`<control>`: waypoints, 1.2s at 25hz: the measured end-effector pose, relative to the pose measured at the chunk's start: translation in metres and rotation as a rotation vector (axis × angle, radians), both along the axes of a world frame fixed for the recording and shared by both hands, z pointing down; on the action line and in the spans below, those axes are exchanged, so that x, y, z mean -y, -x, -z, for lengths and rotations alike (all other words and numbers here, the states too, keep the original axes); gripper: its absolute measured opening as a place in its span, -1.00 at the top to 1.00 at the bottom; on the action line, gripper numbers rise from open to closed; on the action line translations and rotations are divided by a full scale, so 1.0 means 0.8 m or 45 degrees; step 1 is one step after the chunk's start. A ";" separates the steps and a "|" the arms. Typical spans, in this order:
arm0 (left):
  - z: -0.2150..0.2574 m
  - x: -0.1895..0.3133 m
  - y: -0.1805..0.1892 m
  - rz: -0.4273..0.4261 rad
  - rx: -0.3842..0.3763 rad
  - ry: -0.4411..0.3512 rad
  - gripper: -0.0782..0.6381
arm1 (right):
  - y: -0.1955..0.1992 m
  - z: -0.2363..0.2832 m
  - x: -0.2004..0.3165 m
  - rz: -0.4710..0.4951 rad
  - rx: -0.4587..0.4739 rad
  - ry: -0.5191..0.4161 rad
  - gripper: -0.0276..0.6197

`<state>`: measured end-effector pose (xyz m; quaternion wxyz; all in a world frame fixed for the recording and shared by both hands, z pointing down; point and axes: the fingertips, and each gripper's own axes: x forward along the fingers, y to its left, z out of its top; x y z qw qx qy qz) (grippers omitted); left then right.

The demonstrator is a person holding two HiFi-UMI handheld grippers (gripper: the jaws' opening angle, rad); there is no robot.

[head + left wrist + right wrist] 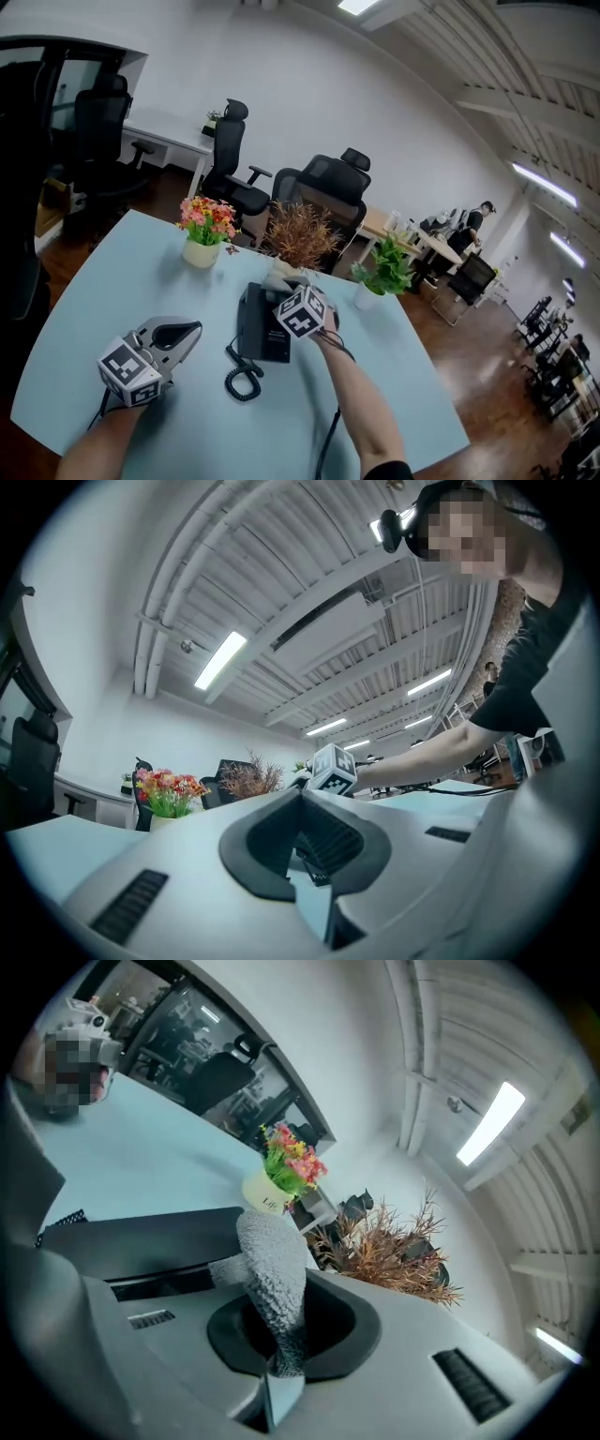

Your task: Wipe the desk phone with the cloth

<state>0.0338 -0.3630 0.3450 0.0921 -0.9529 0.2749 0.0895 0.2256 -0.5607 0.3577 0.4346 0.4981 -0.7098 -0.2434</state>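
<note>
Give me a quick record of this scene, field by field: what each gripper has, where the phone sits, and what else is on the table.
right gripper: shut on the grey cloth, held at the far end of the desk phone
left gripper: jaws together, nothing between them, left of the phone
phone: black, lying on the light blue table, coiled cord on its near side
beyond the phone: flower pot, dried brown plant, green plant

A pale blue desk [112,281] carries three plants in a row: a pot of pink and orange flowers [204,231], a brown dry bush [300,234] and a small green plant [384,272]. Black office chairs [328,183] stand just behind it, and a person [479,219] stands far at the right.
</note>
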 end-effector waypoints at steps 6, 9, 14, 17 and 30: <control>0.003 -0.004 0.000 0.000 0.019 -0.024 0.76 | 0.007 -0.033 -0.062 0.117 -0.160 0.103 0.91; 0.001 -0.004 -0.001 -0.001 0.023 -0.022 0.77 | 0.011 -0.060 -0.112 0.194 -0.229 0.161 0.91; -0.002 -0.001 -0.004 -0.001 0.025 -0.020 0.76 | 0.026 -0.110 -0.199 0.376 -0.383 0.317 0.91; -0.003 0.000 -0.003 0.000 0.024 -0.013 0.76 | 0.024 -0.115 -0.220 0.442 -0.381 0.434 0.91; -0.001 0.001 0.001 0.002 0.003 -0.002 0.77 | -0.027 0.005 0.006 -0.032 -0.021 0.010 0.91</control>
